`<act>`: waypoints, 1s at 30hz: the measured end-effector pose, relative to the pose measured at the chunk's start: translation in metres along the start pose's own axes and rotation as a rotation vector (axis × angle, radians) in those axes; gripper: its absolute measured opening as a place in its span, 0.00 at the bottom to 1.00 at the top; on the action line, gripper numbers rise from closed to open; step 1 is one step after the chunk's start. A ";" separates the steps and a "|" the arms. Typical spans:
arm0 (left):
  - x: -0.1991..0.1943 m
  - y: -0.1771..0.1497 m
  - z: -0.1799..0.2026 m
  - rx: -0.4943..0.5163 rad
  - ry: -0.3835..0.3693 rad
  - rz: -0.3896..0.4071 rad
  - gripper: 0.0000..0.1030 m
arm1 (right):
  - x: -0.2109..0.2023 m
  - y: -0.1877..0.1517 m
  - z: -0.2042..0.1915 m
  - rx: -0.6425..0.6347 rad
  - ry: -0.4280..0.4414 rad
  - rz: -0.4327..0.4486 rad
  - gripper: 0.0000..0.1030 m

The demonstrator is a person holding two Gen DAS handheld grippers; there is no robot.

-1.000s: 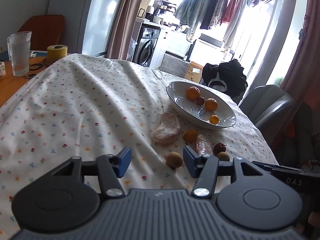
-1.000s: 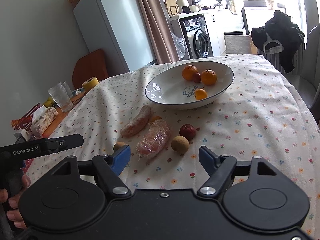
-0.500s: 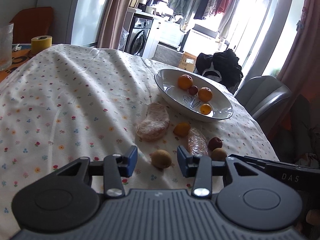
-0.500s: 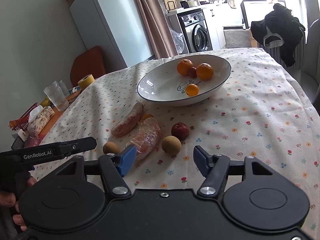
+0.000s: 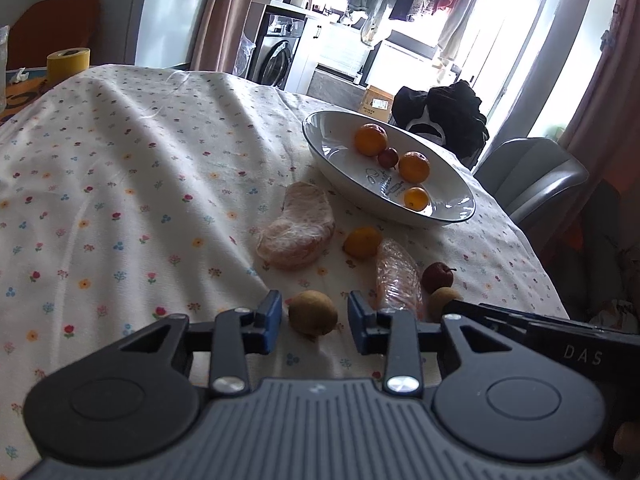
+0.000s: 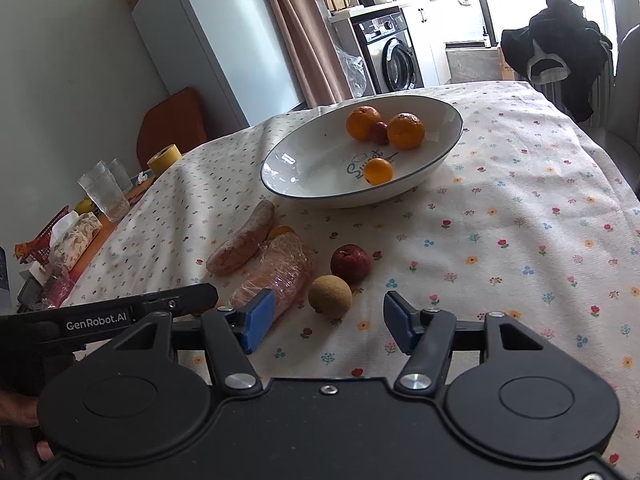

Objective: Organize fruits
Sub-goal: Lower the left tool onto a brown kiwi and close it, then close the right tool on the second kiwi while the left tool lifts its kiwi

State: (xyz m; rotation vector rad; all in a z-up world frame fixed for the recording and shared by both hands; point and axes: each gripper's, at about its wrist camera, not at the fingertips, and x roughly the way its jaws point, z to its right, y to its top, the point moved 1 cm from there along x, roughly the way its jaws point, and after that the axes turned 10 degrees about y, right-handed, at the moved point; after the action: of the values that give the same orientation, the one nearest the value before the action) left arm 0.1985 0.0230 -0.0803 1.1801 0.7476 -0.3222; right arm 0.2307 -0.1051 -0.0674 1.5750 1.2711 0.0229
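Left wrist view: the left gripper [image 5: 314, 322] jaws are closing around a brown fruit [image 5: 313, 312] near the bowl [image 5: 320, 148], not yet pinching; the right gripper [image 6: 326, 318] narrows toward another [image 6: 330, 296]. Four fruits are bowled, six pieces remain outside.

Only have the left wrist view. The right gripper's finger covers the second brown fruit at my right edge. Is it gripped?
Observer: No. In the right wrist view the right gripper is closing its jaws. The brown fruit sits between the fingertips, and the pads are not touching it yet.
Operator: Red fruit in the way?
Observer: No. The red fruit sits beyond the brown one, outside the jaws.
Operator: Wrapped piece?
Observer: One blue pad overlaps the wrapped piece in the picture. I cannot tell whether they touch.
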 end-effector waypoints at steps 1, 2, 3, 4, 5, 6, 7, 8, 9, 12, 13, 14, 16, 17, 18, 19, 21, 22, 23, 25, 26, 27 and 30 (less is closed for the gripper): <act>0.001 0.000 0.000 -0.001 0.002 0.003 0.32 | 0.001 0.000 0.000 0.000 0.001 -0.002 0.57; 0.001 0.000 0.000 -0.001 0.004 0.006 0.31 | 0.002 0.000 0.000 0.000 0.002 -0.005 0.57; 0.002 0.000 0.000 0.001 0.008 0.008 0.30 | 0.003 0.000 0.001 0.000 0.003 -0.006 0.57; 0.003 0.001 0.001 0.002 0.012 0.010 0.28 | 0.004 0.000 0.001 0.000 0.004 -0.007 0.57; 0.003 0.001 0.001 0.001 0.013 0.012 0.27 | 0.005 0.001 0.001 0.001 0.005 -0.007 0.57; 0.003 0.001 0.000 -0.003 0.010 0.013 0.26 | 0.005 0.001 0.001 0.001 0.006 -0.008 0.57; 0.002 0.002 -0.001 -0.010 0.004 0.014 0.24 | 0.006 0.002 0.001 0.002 0.007 -0.008 0.57; 0.001 0.002 -0.002 -0.016 0.003 0.014 0.24 | 0.007 0.002 0.001 0.002 0.008 -0.009 0.57; 0.000 0.003 -0.003 -0.018 0.003 0.016 0.24 | 0.008 0.003 0.002 0.003 0.010 -0.010 0.57; -0.005 0.002 -0.006 -0.020 0.002 0.024 0.24 | 0.010 0.003 0.001 0.003 0.011 -0.013 0.56; -0.007 0.001 -0.008 -0.022 0.001 0.026 0.24 | 0.011 0.003 0.001 0.003 0.010 -0.014 0.55; -0.009 0.001 -0.010 -0.026 0.001 0.027 0.24 | 0.011 0.003 0.001 0.001 0.010 -0.014 0.55; -0.012 0.001 -0.013 -0.033 0.003 0.031 0.24 | 0.013 0.003 0.000 -0.002 0.010 -0.014 0.54; -0.014 0.001 -0.015 -0.036 0.005 0.035 0.24 | 0.013 0.004 0.000 -0.002 0.010 -0.014 0.54; -0.016 0.002 -0.017 -0.040 0.006 0.039 0.24 | 0.014 0.004 -0.001 -0.002 0.009 -0.014 0.52; -0.018 0.003 -0.019 -0.044 0.006 0.042 0.24 | 0.015 0.004 -0.001 -0.002 0.008 -0.014 0.52; -0.021 0.004 -0.022 -0.050 0.005 0.050 0.24 | 0.016 0.003 -0.002 -0.009 0.006 -0.014 0.51; -0.023 0.005 -0.023 -0.053 0.004 0.053 0.24 | 0.017 0.003 -0.003 -0.014 0.004 -0.014 0.49; -0.024 0.005 -0.024 -0.055 0.002 0.055 0.24 | 0.017 0.003 -0.003 -0.016 0.006 -0.013 0.47; -0.025 0.005 -0.025 -0.058 -0.002 0.057 0.24 | 0.017 0.003 -0.003 -0.005 0.019 -0.019 0.35; -0.026 0.004 -0.025 -0.059 -0.004 0.058 0.24 | 0.017 0.003 -0.002 0.000 0.025 -0.022 0.32; -0.027 0.004 -0.026 -0.060 -0.007 0.060 0.24 | 0.017 0.004 -0.003 0.000 0.024 -0.026 0.24; -0.030 0.004 -0.027 -0.062 -0.011 0.065 0.24 | 0.017 0.004 -0.007 -0.013 -0.001 -0.035 0.23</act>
State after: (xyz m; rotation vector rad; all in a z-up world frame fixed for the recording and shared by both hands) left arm 0.1691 0.0452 -0.0617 1.1405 0.7036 -0.2491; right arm 0.2370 -0.0882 -0.0705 1.5410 1.2958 0.0083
